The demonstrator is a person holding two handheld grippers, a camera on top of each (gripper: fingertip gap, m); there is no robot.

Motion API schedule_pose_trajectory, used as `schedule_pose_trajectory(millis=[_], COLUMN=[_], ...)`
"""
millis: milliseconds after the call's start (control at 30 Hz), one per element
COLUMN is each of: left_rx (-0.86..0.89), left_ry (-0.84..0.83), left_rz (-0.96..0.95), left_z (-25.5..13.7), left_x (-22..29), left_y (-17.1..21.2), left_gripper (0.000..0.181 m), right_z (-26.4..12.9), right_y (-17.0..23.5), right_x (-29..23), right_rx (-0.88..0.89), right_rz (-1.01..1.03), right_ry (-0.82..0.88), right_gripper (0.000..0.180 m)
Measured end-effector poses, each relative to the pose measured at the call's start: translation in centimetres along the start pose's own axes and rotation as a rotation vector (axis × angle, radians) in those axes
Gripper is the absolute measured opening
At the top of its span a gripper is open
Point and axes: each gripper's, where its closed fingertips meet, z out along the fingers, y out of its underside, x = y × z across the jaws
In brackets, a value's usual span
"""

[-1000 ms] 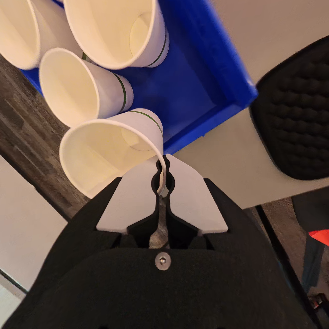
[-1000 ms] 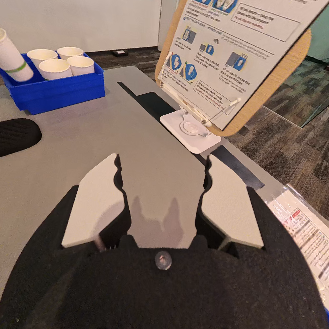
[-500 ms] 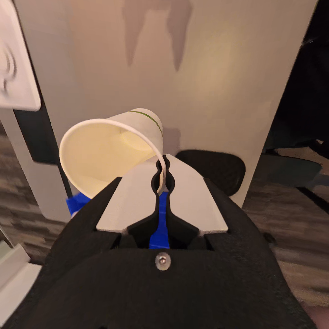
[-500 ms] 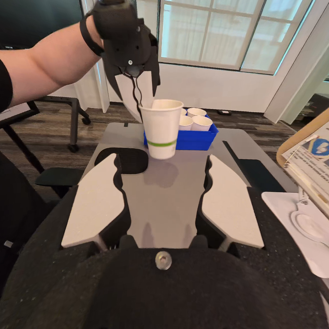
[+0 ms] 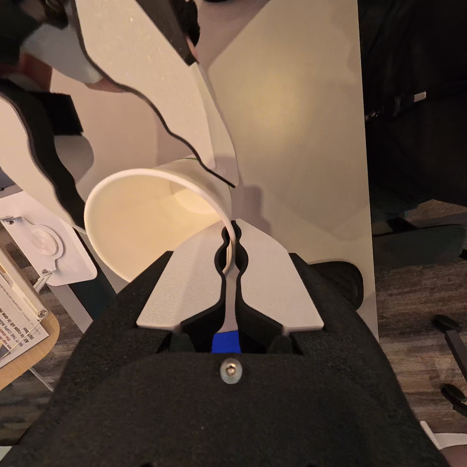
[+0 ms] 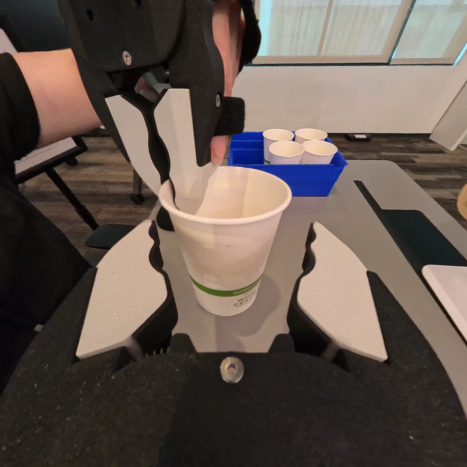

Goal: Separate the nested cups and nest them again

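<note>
A white paper cup with a green band (image 6: 225, 252) stands upright at or just above the grey table (image 6: 328, 214). My left gripper (image 5: 231, 242) is shut on its rim, one finger inside the cup and one outside; it shows from above in the right wrist view (image 6: 171, 194). My right gripper (image 6: 232, 226) is open and empty, with its fingers on either side of the cup and apart from it. In the left wrist view I look into the cup (image 5: 151, 222), and the right gripper's fingers (image 5: 141, 75) flank it. Several more cups (image 6: 300, 149) stand in a blue bin (image 6: 303, 179).
The blue bin sits at the table's far end. A white stand base (image 6: 449, 290) with an instruction board (image 5: 17, 336) is at the table's right side. A black strip (image 6: 417, 242) runs along the right of the table. A person's forearm (image 6: 63, 101) reaches in from the left.
My left gripper carried the cup from over the blue bin to the table's middle. My right gripper turned toward it and moved in until its open fingers flank the cup.
</note>
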Motion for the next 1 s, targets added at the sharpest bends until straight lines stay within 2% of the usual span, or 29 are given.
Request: schedule_pose_trajectory(millis=[200,300,500,600,700,867,1000], left_rx=[-0.002,-0.002,-0.005,0.011,0.003,0.05,0.14], left_ry=[0.002,0.009,0.026,0.004,-0.035,-0.104,-0.228], left_rz=[0.029,0.033,0.039,0.028,0.006,-0.021,-0.066], left_z=[0.4,0.5,0.9,1.0,1.1,0.1,-2.6], left_x=[0.0,0.0,0.2,-0.2,-0.9,-1.6,-2.7], left_y=[-0.9,-1.0,-1.0,-1.1,-0.8,-0.7,-0.7], left_gripper=[0.0,0.0,0.001,0.018,0.05,0.064,0.067], right_z=[0.5,0.6,0.7,0.6,0.4,-0.1,-1.3], right_y=[0.8,1.2,1.8,1.8,1.6,2.4,3.2], right_x=[-0.8,-1.1,-1.2,-1.4,-1.2,0.0,2.2], right_rx=[-0.025,-0.048,-0.09,-0.093,-0.077,-0.088,-0.089], right_rz=[0.039,0.023,0.018,0.013,0.028,0.047,0.083], right_ry=[-0.087,-0.107,-0.114,-0.132,-0.134,-0.108,-0.048], right_gripper=[0.102,0.09,0.088,0.086,0.086,0.086,0.087])
